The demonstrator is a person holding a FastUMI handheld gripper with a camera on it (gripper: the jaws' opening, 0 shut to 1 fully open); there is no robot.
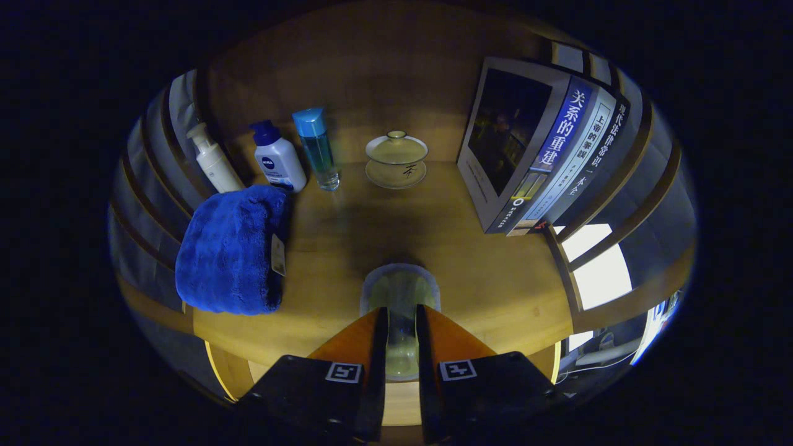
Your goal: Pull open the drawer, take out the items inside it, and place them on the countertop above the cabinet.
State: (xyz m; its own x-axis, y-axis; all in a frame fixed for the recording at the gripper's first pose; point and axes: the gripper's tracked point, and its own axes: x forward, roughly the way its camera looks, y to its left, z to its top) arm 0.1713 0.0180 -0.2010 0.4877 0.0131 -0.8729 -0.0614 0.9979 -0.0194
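While in gripper (401,311), glass (399,286); labelled bottle (279,162)

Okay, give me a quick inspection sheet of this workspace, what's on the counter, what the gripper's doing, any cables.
Surface: wooden countertop, dimly lit, wooden panel behind it.
Job's things: clear glass held between the fingers, over the countertop's front part.
Clutter: folded blue towel beside the fingers; pump bottle, white bottle with blue cap and clear blue bottle behind the towel; lidded tea bowl at the back; books standing on the other side.
Grippers: gripper shut on the glass.
Cables: thin white cable below the countertop's edge, past the books.
Surroundings: curved wooden slats at both sides.
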